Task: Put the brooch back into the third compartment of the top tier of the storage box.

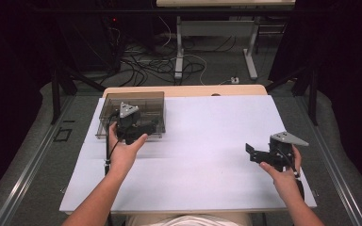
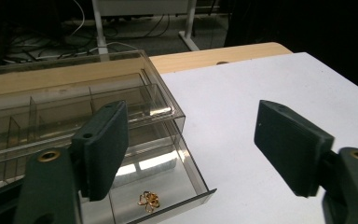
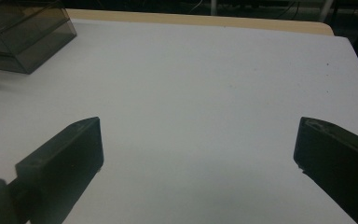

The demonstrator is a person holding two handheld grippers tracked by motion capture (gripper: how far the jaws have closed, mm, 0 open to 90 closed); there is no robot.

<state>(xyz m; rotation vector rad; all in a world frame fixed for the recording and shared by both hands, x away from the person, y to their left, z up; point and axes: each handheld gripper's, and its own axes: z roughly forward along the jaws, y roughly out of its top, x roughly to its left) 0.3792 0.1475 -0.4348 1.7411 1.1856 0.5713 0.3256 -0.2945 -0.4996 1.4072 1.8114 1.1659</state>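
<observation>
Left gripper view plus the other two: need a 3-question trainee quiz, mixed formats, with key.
1. True or false: the drawer of the clear organiser box is pulled open.
2. What lies in the open drawer? A) a gold-coloured trinket B) a coin C) a battery
3. Fill in: the right gripper hangs over the white table cover with its jaws ____.

Key
1. True. In the left gripper view the drawer sticks out from the box front, below the left gripper.
2. A. A small gold-coloured trinket sits near the drawer's front wall.
3. Open. The right gripper view shows the jaws wide apart with nothing between them.
</observation>
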